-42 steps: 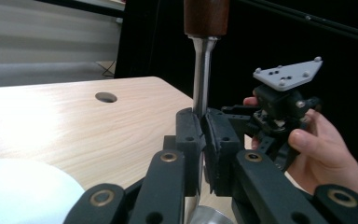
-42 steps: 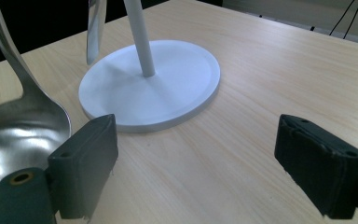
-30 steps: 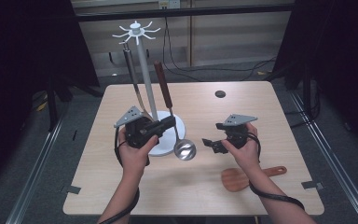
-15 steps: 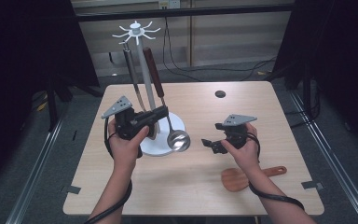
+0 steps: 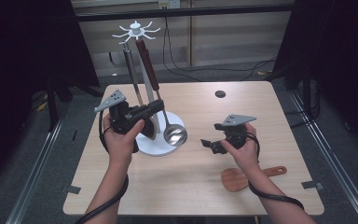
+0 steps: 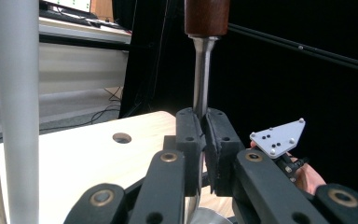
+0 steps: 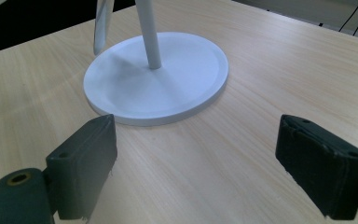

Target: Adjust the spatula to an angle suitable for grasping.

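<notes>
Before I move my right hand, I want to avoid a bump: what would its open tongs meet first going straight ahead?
Most likely the round white base of the utensil stand, with bare table before it. The right tongs point straight at it, though depth is hard to judge.

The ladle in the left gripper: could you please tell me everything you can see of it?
The ladle has a dark reddish-brown handle that looks like wood, a slim shiny metal shank and a round polished metal bowl. It stands steeply, bowl lowest, leaning with the handle's top close to the white hooks of the rack; whether it hangs on one I cannot tell. The left gripper is shut on the metal shank just below the handle. The bowl sits over the right edge of the rack's white round base.
</notes>
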{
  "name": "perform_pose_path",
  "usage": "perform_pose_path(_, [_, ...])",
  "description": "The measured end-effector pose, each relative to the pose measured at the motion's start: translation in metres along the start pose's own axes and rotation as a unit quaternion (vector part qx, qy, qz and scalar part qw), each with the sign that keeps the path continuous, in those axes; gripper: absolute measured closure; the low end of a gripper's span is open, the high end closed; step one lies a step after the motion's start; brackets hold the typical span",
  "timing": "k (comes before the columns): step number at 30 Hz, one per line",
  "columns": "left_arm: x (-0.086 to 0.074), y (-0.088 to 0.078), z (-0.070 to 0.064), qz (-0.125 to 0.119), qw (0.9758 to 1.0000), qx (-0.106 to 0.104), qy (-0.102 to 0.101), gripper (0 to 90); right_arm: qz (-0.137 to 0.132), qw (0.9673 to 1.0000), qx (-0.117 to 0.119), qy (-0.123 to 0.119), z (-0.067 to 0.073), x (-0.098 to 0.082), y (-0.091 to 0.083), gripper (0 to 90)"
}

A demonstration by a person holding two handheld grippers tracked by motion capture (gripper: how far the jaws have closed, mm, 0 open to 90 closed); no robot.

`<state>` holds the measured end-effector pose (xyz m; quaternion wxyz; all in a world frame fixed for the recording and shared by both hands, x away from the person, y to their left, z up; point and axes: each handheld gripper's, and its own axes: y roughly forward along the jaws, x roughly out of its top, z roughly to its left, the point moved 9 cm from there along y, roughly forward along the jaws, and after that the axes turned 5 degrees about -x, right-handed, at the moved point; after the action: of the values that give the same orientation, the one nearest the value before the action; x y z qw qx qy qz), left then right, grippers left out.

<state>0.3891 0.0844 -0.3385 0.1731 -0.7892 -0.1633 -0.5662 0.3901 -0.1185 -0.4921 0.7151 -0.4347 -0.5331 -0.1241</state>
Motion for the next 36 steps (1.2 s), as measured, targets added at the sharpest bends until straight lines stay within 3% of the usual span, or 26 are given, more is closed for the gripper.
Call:
perform_pose_path(14, [0.0043,-0.0007,0.0042,-0.006,0.9999,-0.002,-0.013,85.0,0.003,1.0000,0.002,-0.001,0.0013,-0.0006,0.0011,11.9])
perform_pose_path(17, [0.0038,-0.0008,0.0049,0.001,1.0000,0.000,-0.007,85.0,0.003,1.0000,0.004,-0.001,0.0018,-0.0007,0.0014,11.9])
perform_pose_path(33, [0.0040,0.0025,0.0048,-0.015,0.9994,-0.018,-0.027,84.9,0.001,1.0000,0.004,0.000,0.0016,0.0002,0.0010,11.9])
perform_pose_path(36, [0.0039,0.0006,0.0069,-0.021,0.9993,-0.013,-0.028,84.9,0.000,1.0000,0.006,0.000,0.0017,0.0004,0.0007,11.9])
